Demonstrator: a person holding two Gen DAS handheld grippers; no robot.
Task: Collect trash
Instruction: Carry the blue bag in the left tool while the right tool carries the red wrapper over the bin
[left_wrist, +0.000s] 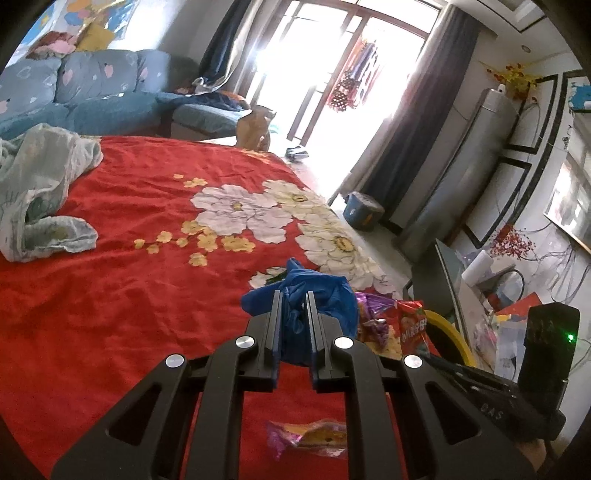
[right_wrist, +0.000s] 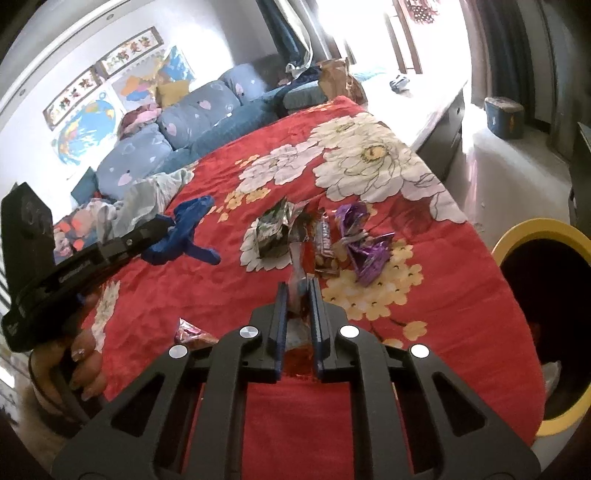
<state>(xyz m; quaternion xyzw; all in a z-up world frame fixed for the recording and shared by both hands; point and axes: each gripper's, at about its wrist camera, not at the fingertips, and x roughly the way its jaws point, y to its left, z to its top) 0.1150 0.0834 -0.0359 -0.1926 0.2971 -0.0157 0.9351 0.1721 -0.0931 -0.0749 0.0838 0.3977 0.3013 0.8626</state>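
Left claw (left_wrist: 293, 295) clamps blue glove (left_wrist: 325, 291); red blanket (left_wrist: 129, 295) beneath.

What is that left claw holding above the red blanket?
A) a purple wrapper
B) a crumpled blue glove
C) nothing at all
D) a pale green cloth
B: the left gripper is shut on the blue glove, its blue fingers dangling from the jaws in the right wrist view; the purple wrapper and the cloth lie on the blanket.
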